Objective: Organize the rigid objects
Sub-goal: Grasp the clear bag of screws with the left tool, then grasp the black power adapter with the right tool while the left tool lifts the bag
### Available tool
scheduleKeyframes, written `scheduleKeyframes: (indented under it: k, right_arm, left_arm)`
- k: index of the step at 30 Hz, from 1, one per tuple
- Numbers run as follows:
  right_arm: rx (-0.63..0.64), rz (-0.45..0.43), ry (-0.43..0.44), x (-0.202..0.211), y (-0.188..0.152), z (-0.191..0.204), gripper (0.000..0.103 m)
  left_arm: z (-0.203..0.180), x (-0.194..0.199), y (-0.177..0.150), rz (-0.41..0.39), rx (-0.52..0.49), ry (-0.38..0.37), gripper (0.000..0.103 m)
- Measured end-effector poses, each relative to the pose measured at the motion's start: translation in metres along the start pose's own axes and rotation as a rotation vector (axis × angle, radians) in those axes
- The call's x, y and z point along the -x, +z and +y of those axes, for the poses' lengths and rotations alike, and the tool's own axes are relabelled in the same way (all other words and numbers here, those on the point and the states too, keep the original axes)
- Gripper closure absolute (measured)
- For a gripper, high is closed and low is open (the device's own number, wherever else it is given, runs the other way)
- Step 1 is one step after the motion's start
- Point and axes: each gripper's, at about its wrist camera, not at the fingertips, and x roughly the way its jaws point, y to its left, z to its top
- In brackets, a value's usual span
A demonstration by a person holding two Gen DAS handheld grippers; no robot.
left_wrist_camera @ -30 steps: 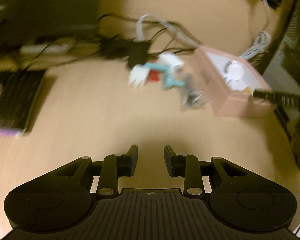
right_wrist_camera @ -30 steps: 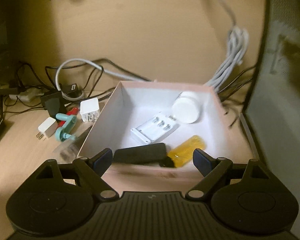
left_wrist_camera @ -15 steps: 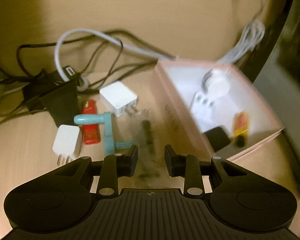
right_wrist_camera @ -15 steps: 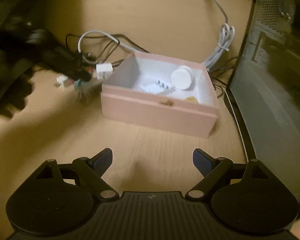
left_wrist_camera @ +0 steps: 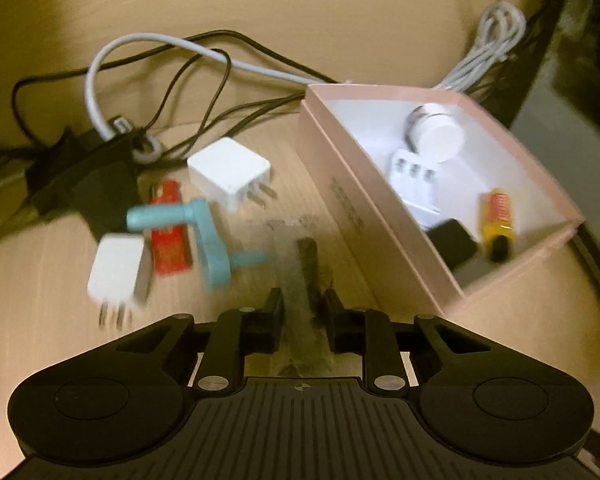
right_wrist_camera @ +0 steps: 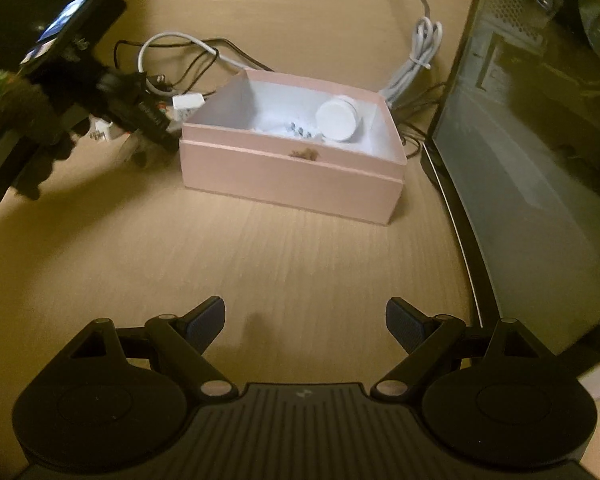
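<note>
The left tool [left_wrist_camera: 302, 308] is closing, its jaws narrow, on a clear, blurred object with a dark strip [left_wrist_camera: 306, 264] lying on the table [left_wrist_camera: 340, 16] at lower centre of the left wrist view, just beside the pink box [left_wrist_camera: 364, 216]. The object sits between the fingers; whether the pads already press on it is hard to tell.

Left of it lie a teal crank-shaped piece [left_wrist_camera: 210, 248], a red lighter [left_wrist_camera: 168, 232] and two white plug adapters, one at centre [left_wrist_camera: 230, 172] and one at lower left [left_wrist_camera: 118, 268]. Inside the box are a white round jar [left_wrist_camera: 440, 136], a white battery holder [left_wrist_camera: 416, 176], a yellow lighter [left_wrist_camera: 496, 216] and a black block [left_wrist_camera: 452, 240].

The right tool [right_wrist_camera: 305, 320] hangs wide and empty at the bottom of its own view, well short of the box.

To do this well, I'd say close squarely across the dark strip, since the clear shell looks slippery. Lift straight before swinging over the box wall, and keep clear of the teal piece and the cables [left_wrist_camera: 204, 52].
</note>
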Motion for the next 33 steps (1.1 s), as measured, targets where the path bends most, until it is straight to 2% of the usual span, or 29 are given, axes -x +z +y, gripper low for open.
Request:
scheduleKeyframes:
  k: [7,11,16,20,25,27,30,33]
  right_arm:
    - [0.039,-0.041,0.071,-0.014,0.029,0.016,0.015]
    - [0.104,-0.079,0.131,-0.02,0.054,0.036,0.015]
    - [0.199,-0.117,0.245,-0.032,0.095,0.072,0.015]
    - [0.174,-0.116,0.327,-0.055,0.138,0.098,0.015]
    - [0.073,-0.064,0.325,-0.106,0.178,0.123,0.015]
    - [0.066,-0.052,0.305,-0.125,0.187,0.135,0.015]
    - [0.119,-0.065,0.319,-0.14,0.196,0.158,0.015]
    - [0.239,-0.101,0.306,-0.15,0.201,0.189,0.012]
  left_arm:
    - [0.005,0.055,-0.063,-0.021,0.066,-0.008,0.079]
    - [0.017,0.08,-0.094,-0.023,0.131,0.039,0.079]
    - [0.049,0.106,-0.122,-0.054,0.295,0.153,0.08]
    - [0.072,0.117,-0.134,-0.079,0.404,0.196,0.08]
    - [0.076,0.118,-0.14,-0.11,0.466,0.193,0.08]
    - [0.074,0.118,-0.141,-0.114,0.455,0.189,0.08]
    - [0.074,0.12,-0.145,-0.111,0.463,0.189,0.079]
    - [0.072,0.12,-0.143,-0.093,0.437,0.197,0.079]
